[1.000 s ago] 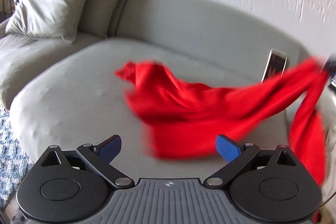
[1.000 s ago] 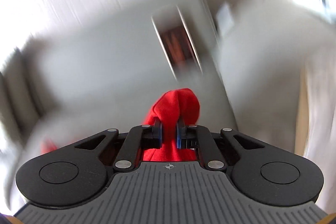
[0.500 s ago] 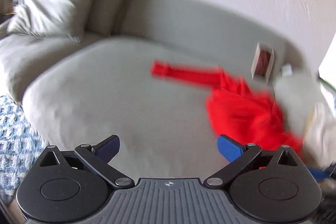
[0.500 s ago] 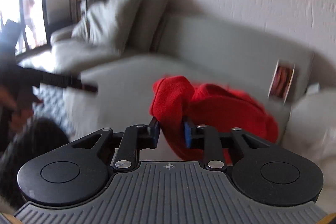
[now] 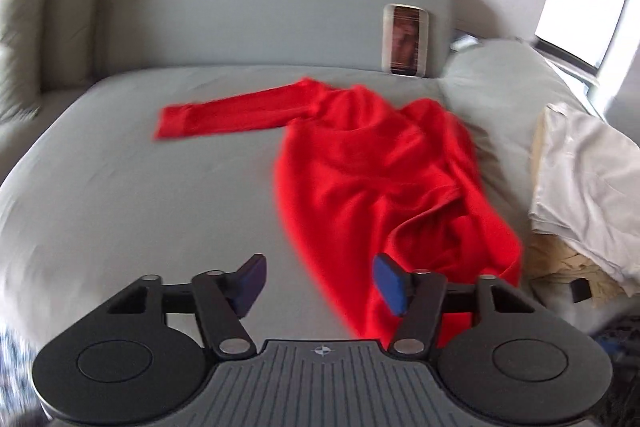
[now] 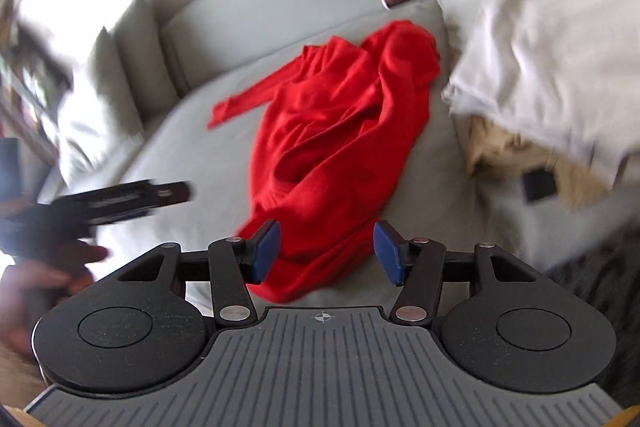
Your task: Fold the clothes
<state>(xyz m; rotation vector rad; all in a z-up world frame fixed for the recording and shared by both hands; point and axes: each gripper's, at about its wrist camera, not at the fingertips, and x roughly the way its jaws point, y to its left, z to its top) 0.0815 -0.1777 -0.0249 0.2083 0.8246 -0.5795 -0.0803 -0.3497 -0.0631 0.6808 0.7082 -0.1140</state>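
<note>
I see both jaw pairs apart, empty. The crumpled red long-sleeved fabric garment [image 6: 340, 131] runs lengthwise ahead of my right gripper [image 6: 326, 251], its hem between those fingers; my left gripper [image 5: 320, 283] sits beside it.

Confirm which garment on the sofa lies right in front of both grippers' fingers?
The red long-sleeved top, spread on the sofa seat with one sleeve stretched left. The white garment and beige one are piled off to the right.
</note>
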